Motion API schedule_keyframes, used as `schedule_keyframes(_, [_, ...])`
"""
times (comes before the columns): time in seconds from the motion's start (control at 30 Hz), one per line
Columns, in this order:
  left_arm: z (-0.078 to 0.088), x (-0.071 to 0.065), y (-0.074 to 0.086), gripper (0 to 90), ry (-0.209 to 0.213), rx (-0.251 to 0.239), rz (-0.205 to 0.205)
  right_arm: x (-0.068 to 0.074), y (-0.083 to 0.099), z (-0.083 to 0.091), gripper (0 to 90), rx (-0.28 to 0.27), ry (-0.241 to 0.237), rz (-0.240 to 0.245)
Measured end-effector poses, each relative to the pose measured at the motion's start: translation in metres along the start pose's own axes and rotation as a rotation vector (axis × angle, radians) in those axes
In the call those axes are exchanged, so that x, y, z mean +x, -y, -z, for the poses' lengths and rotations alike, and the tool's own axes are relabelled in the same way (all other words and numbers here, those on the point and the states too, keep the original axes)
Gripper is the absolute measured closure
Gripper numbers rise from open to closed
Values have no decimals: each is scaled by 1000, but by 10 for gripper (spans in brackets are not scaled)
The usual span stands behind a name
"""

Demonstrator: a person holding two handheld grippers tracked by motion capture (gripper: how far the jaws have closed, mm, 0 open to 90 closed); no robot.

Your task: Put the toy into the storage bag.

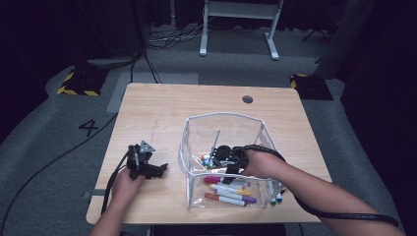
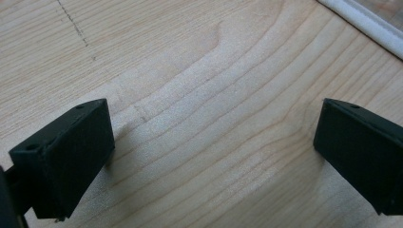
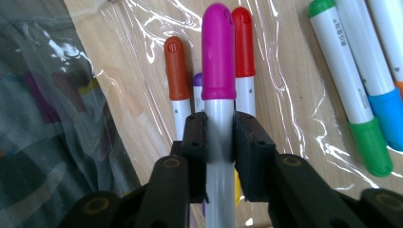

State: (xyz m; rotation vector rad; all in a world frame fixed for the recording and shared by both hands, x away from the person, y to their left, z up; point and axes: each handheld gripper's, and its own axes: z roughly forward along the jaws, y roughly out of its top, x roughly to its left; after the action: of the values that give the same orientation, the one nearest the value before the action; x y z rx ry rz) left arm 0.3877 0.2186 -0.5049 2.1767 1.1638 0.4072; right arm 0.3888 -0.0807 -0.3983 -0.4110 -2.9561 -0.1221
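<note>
Inside the clear plastic pouch (image 1: 223, 128) at the counter's (image 1: 157, 108) five o'clock area, the right hand-held gripper (image 3: 218, 142) is clamped on the white barrel of a magenta-capped marker (image 3: 218, 52), its cap pointing to twelve o'clock in the right gripper view. Orange-capped (image 3: 177, 66) and red-capped (image 3: 243, 42) markers lie beneath it, green-capped ones (image 3: 351, 90) toward two o'clock. The left hand-held gripper (image 2: 214, 142) rests at the pouch's nine o'clock, jaws wide apart over bare wood.
</note>
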Motion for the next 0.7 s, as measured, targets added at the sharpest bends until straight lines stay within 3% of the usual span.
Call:
schedule_keyframes(0.03, [0, 0, 0, 0, 0, 0, 0, -2, 0, 0, 531, -18, 7, -3])
schedule_keyframes(0.23, [0, 0, 0, 0, 0, 0, 0, -7, 5, 22, 433, -125, 53, -56])
schedule_keyframes(0.5, [0, 0, 0, 0, 0, 0, 0, -3, 27, 76, 427, -325, 72, -127])
schedule_keyframes(0.7, [0, 0, 0, 0, 0, 0, 0, -1, 61, 110, 433, -464, 68, -198])
